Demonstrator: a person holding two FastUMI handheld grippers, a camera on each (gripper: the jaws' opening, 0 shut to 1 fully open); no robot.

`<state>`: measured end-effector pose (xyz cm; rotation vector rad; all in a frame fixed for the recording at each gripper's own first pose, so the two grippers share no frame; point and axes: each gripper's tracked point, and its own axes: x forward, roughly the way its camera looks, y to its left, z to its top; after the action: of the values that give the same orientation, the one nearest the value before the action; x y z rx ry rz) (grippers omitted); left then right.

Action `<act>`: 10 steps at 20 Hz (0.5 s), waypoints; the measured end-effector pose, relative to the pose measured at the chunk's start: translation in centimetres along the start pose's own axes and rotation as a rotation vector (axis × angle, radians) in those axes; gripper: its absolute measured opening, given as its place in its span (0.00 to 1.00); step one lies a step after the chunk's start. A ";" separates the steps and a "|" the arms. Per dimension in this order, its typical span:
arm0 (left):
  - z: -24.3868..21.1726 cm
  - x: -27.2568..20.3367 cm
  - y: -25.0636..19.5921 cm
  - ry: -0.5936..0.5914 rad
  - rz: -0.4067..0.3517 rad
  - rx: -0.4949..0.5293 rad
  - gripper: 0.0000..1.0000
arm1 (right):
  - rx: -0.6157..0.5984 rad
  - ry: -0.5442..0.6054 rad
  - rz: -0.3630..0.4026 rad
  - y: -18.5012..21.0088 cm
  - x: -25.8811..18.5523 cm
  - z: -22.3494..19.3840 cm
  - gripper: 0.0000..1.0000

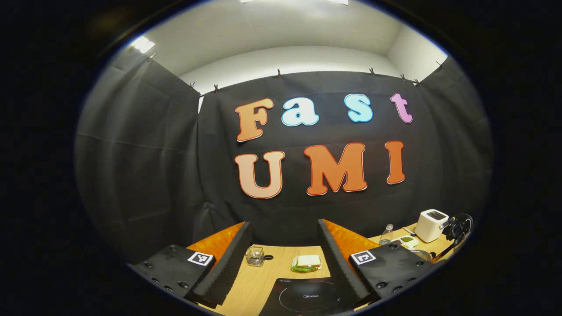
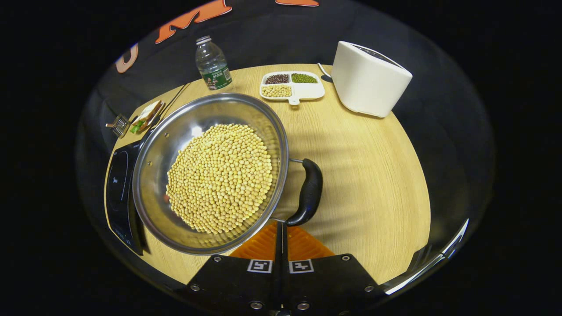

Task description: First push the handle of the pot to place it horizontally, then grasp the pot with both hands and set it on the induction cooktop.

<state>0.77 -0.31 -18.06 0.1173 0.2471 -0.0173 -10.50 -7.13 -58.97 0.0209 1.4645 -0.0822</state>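
The right gripper (image 2: 281,237) has its fingers pressed together, empty, just below the black side handle (image 2: 308,193) of the shiny steel pot full of yellow soybeans (image 2: 210,173), which stands beside the black induction cooktop (image 2: 119,188). The left gripper (image 1: 285,263) hangs wide apart above that cooktop. The pot looks heavy and slick, so take the handles; its far handle is hidden.

The left gripper (image 1: 284,259) hovered level, fingers spread wide and holding nothing. The right gripper (image 2: 281,237) pointed downward, its fingers (image 2: 303,243) pressed together, nothing between them.
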 end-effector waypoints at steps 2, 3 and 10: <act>-0.4 0.0 -0.1 0.006 0.000 -0.001 0.98 | 0.000 -0.009 -0.012 -0.3 0.3 0.6 0.00; -0.5 0.1 -0.1 0.010 0.000 -0.001 0.99 | 0.002 -0.012 -0.016 -0.4 0.4 1.0 0.00; -3.1 1.6 -2.2 0.051 -0.051 -0.061 0.99 | 0.059 -0.029 -0.002 -0.8 1.3 3.1 0.00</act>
<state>1.46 -2.13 -21.68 0.0509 0.3011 -0.0571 -7.38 -8.21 -59.89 0.0659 1.4327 -0.1269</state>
